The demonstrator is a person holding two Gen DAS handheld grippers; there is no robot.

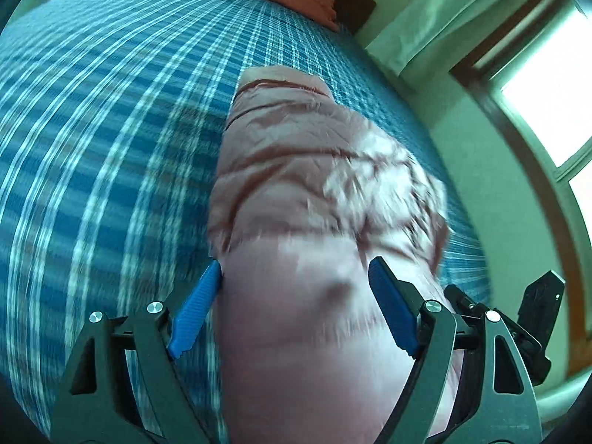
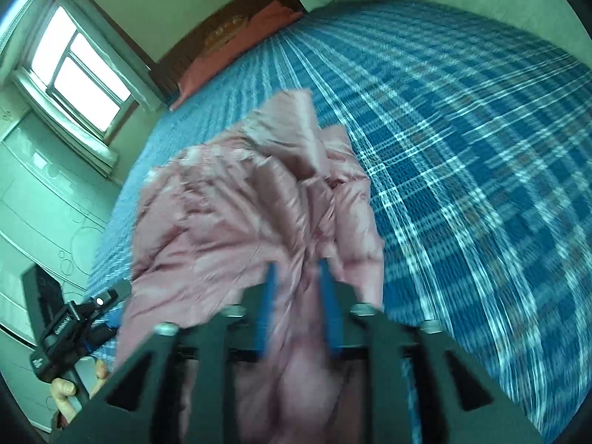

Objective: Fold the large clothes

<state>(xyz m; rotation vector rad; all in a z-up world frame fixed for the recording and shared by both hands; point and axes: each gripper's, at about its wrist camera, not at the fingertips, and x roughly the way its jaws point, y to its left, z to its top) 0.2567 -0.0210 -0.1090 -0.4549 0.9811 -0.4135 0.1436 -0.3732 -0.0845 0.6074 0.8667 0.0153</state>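
Note:
A pink puffer jacket (image 1: 296,170) with a white fur trim lies crumpled on the blue plaid bed (image 1: 111,111). It also shows in the right wrist view (image 2: 240,214). My left gripper (image 1: 296,270) is open, its blue pads on either side of a bulge of the jacket. My right gripper (image 2: 296,270) has its blue pads close together on a fold of the jacket. Both views are blurred by motion. The left gripper also shows at the lower left of the right wrist view (image 2: 74,325), held by a hand.
The bed's plaid cover (image 2: 462,148) spreads wide beside the jacket. A red pillow (image 2: 236,44) lies at the dark headboard (image 1: 355,3). A window (image 2: 77,70) and wall are beside the bed.

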